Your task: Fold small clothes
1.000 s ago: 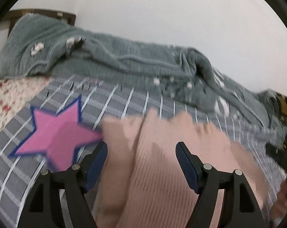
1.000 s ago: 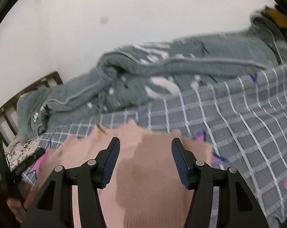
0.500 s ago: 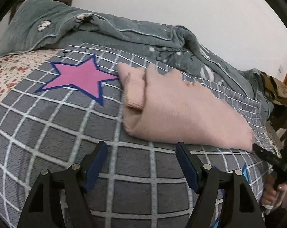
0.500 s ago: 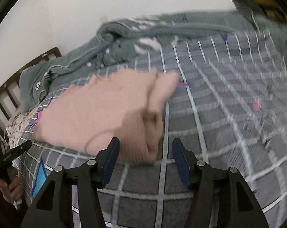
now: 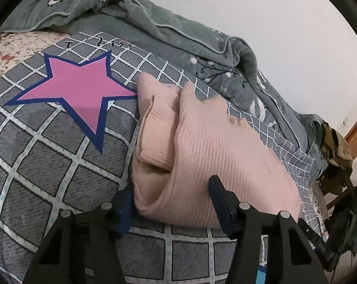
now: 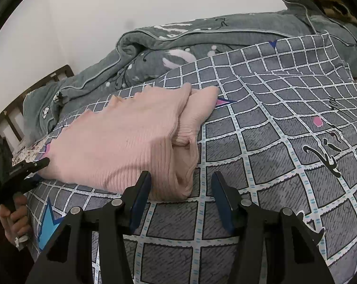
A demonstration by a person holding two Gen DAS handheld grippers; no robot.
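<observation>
A pink ribbed knit garment [image 5: 202, 142] lies folded on the grey checked bedcover [image 5: 48, 161], its sleeve folded on top at the left end. My left gripper [image 5: 171, 201] is open with its fingers on either side of the garment's near left corner. In the right wrist view the garment [image 6: 121, 142] lies left of centre. My right gripper [image 6: 180, 194] is open, its fingers on either side of the garment's near right corner. The left gripper [image 6: 29, 165] also shows there at the garment's far end, in a hand.
A rumpled grey-green quilt [image 5: 178, 35] lies along the white wall behind the garment; it also shows in the right wrist view [image 6: 202, 37]. A pink star [image 5: 76, 90] is printed on the bedcover. A wooden headboard [image 6: 24, 97] stands at the far left. A chair with clothes [image 5: 337, 151] stands beside the bed.
Both grippers let the garment drop flat onto the bedcover and pulled back, then moved in again to its near corners. They stayed open throughout.
</observation>
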